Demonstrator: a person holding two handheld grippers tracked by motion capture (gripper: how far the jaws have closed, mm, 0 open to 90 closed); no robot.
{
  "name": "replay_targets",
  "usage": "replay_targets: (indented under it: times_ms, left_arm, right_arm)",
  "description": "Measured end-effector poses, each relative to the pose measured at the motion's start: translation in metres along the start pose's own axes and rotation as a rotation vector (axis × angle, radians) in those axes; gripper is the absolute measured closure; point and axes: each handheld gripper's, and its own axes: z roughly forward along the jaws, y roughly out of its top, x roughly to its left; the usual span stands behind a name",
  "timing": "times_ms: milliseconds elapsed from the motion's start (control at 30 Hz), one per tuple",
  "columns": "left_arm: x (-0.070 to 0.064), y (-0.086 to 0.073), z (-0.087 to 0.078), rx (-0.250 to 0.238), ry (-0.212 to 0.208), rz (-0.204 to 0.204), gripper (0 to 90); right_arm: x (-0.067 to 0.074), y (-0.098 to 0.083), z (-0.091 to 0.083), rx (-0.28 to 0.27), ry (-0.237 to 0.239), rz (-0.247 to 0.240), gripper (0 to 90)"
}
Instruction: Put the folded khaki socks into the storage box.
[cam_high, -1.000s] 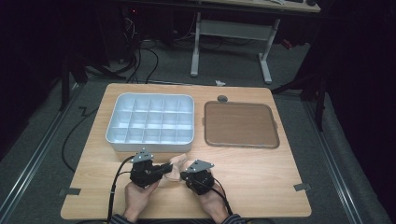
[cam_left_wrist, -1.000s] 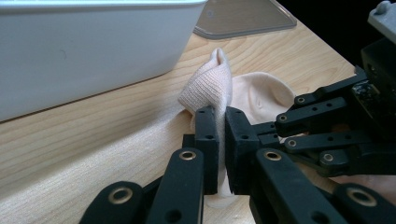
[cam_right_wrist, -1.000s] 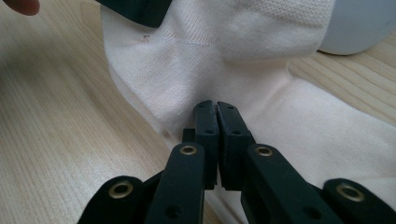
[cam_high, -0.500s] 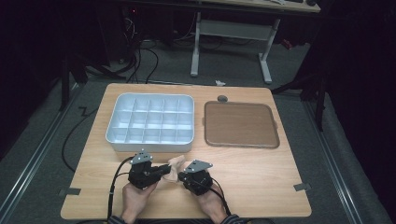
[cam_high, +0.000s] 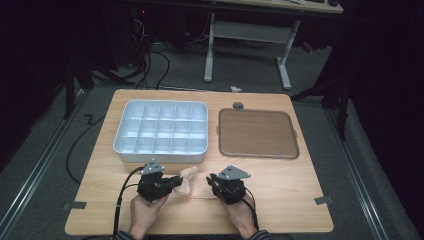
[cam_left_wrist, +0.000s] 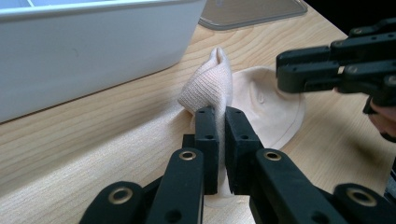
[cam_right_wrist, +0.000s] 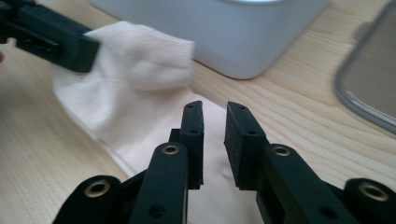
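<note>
A cream knitted sock (cam_high: 192, 181) lies on the wooden table between my two grippers, near the front edge. My left gripper (cam_high: 175, 181) is shut on one end of it; in the left gripper view its jaws (cam_left_wrist: 222, 112) pinch the fabric, and a fold of the sock (cam_left_wrist: 210, 79) stands up beyond them. My right gripper (cam_high: 212, 181) hovers just over the other end. Its jaws (cam_right_wrist: 215, 109) have just been opening and stand slightly parted, with nothing pressed between the pads. The sock (cam_right_wrist: 140, 60) lies flat beneath them.
A white compartment tray (cam_high: 162, 155) stands just behind the sock, its wall close to both grippers. To its right lies a flat brown lid (cam_high: 257, 132). Bare table stretches right of my right hand.
My right gripper has shifted a little to the right, away from the left one, and more of the sock shows between them. The left gripper has kept still.
</note>
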Motion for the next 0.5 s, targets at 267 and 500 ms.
replay_targets:
  times_ms: [267,500]
  left_arm:
    - [0.000,0.000,-0.001,-0.003,0.006,-0.006,85.4]
    - [0.001,0.001,-0.003,-0.004,0.011,-0.006,85.4]
  right_arm:
    - [-0.015,-0.009,-0.008,0.009,-0.044,0.032,75.2]
    - [-0.021,-0.017,-0.011,0.023,-0.069,0.056,71.1]
